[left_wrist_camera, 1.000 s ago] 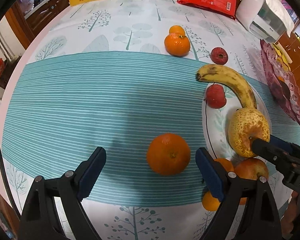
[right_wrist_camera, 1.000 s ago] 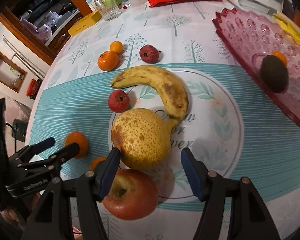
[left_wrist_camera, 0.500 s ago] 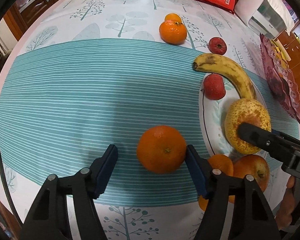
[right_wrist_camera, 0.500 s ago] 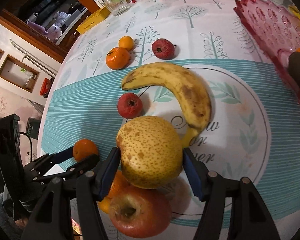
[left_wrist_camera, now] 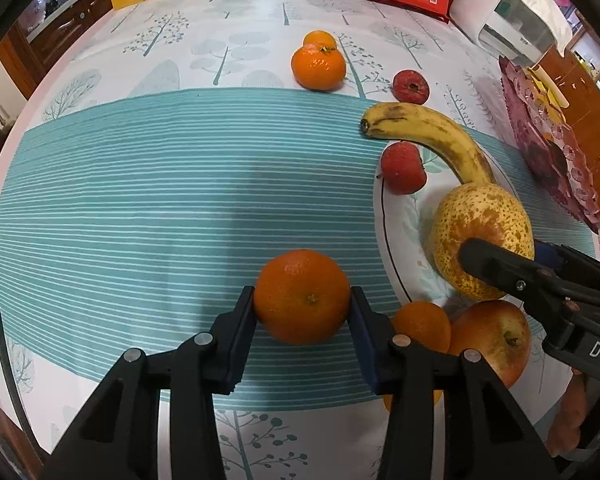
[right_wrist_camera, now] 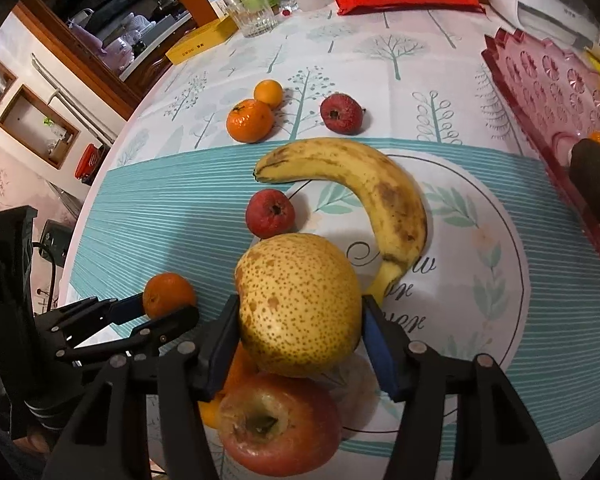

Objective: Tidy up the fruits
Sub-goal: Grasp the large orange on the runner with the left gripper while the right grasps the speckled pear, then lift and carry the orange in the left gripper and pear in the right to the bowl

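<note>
Both grippers' jaws have just closed: left gripper (left_wrist_camera: pixel 302 300) on tangerine (left_wrist_camera: pixel 302 296), right gripper (right_wrist_camera: pixel 298 320) on pear (right_wrist_camera: pixel 298 304).

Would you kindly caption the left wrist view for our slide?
Left gripper jaws just closed onto a mandarin on the striped cloth, beside the plate.

On the table (left_wrist_camera: pixel 100 208), a tangerine (left_wrist_camera: pixel 302 297) sits between the fingers (left_wrist_camera: pixel 240 332) of the left gripper (left_wrist_camera: pixel 302 312). To its right, a pear (right_wrist_camera: pixel 298 306) sits between the fingers of the right gripper (right_wrist_camera: pixel 300 340), with an apple (right_wrist_camera: pixel 278 424) just in front of it and a banana (right_wrist_camera: pixel 364 184) behind it. Farther back lie two tangerines (left_wrist_camera: pixel 318 66) side by side, touching.
</note>
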Motion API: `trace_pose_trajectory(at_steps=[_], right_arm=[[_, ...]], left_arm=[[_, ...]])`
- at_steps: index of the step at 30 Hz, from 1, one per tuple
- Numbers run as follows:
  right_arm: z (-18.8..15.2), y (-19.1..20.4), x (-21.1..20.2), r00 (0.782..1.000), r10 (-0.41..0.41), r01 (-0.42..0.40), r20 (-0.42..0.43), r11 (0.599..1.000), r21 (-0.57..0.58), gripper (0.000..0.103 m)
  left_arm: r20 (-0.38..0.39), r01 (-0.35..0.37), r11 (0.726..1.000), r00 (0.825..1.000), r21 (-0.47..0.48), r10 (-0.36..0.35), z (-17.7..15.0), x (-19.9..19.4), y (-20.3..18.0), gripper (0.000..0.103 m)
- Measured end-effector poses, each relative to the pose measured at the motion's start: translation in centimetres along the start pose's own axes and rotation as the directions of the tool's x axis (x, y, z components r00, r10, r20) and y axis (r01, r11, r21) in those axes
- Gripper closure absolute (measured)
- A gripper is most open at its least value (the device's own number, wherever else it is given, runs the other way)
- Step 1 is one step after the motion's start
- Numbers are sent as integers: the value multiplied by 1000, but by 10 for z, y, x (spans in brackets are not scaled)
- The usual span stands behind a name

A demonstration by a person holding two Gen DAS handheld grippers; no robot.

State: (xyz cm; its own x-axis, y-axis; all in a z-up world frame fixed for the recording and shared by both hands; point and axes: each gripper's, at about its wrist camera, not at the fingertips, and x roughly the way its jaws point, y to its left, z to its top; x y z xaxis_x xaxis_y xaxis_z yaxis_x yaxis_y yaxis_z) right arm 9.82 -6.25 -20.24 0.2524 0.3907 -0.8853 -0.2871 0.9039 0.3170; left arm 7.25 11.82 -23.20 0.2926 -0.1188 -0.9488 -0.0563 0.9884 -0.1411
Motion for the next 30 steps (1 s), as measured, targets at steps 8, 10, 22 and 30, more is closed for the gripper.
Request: trace_pose_trajectory(at_steps=[8, 10, 22, 30], right_arm=[[2, 16, -24, 997, -12, 15, 74, 999, -46, 45], [2, 20, -34, 996, -9, 14, 94, 999, -49, 45], [-9, 31, -132, 951, -48, 58, 307, 998, -26, 45], [-28, 5, -205, 887, -159, 139, 433, 987, 76, 45]], left_arm=[[73, -8, 1000, 997, 22, 6, 4, -29, -8, 60], [98, -5, 1000, 995, 30, 2, 6, -41, -10, 60], [248, 43, 992, 966, 120, -72, 14, -131, -34, 60], [305, 103, 963, 935, 249, -179, 26, -172, -84, 60]])
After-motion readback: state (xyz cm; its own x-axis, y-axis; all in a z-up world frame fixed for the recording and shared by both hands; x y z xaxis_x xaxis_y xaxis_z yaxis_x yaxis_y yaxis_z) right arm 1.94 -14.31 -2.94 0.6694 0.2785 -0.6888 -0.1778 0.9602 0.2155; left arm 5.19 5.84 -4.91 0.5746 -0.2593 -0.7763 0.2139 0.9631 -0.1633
